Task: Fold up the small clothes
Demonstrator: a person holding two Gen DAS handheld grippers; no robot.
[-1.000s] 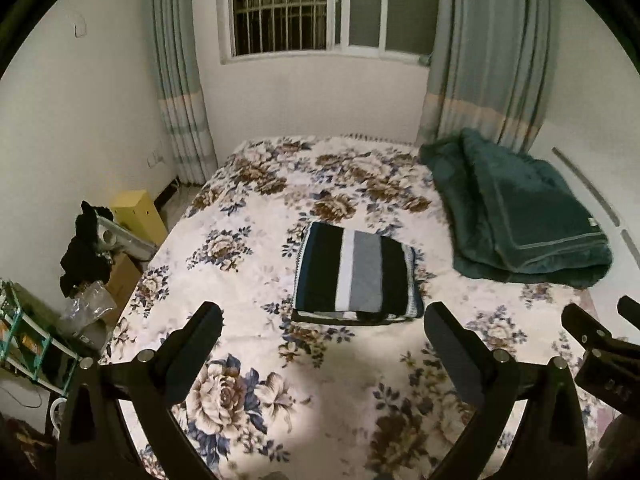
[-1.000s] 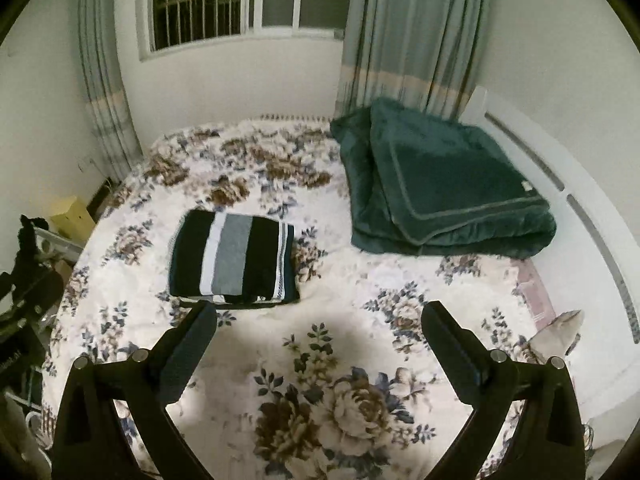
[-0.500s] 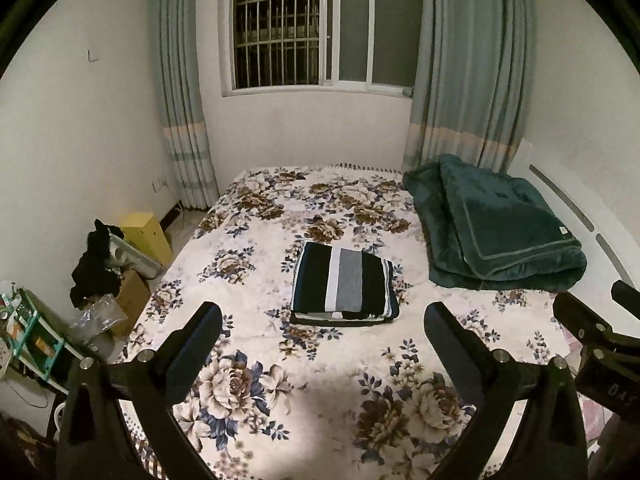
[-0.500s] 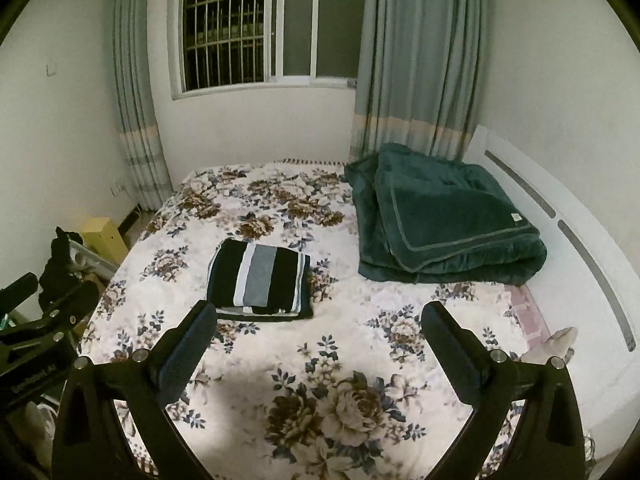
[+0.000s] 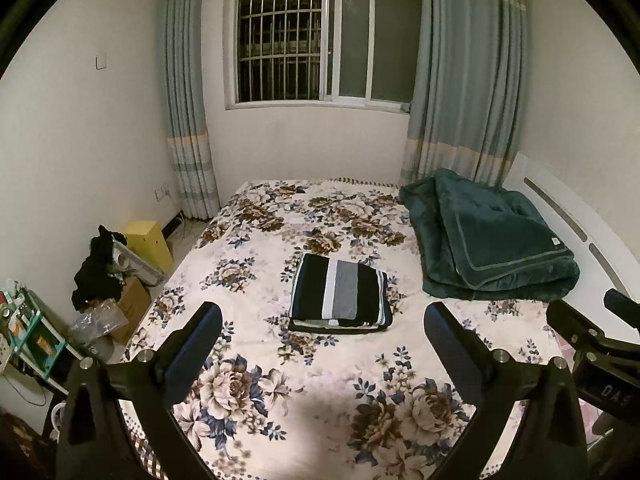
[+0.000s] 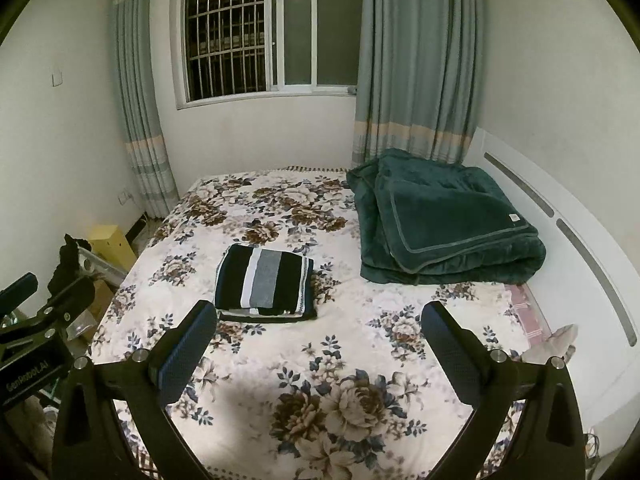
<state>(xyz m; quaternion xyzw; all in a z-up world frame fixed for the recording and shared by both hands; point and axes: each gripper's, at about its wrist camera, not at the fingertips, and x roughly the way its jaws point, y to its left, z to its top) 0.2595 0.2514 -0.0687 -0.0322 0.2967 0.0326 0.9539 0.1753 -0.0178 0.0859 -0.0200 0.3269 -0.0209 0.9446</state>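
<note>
Left claw (image 5: pixel 322 344), right claw (image 6: pixel 320 344) — both wide open, empty — above bed (image 5: pixel 248 320); folded striped garment (image 5: pixel 340 292) untouched.

walls: plain white, a switch plate (image 5: pixel 101 61) up on the left one
window (image 5: pixel 324 42): barred, dark outside
curtains (image 5: pixel 466 76): grey-blue, one each side of it
bed (image 5: pixel 288 364): flowery cover, white headboard (image 6: pixel 560 216) on the right
light: kinda dim, yellowish
floor: clutter left of the bed, yellow box (image 5: pixel 148 242)
</note>
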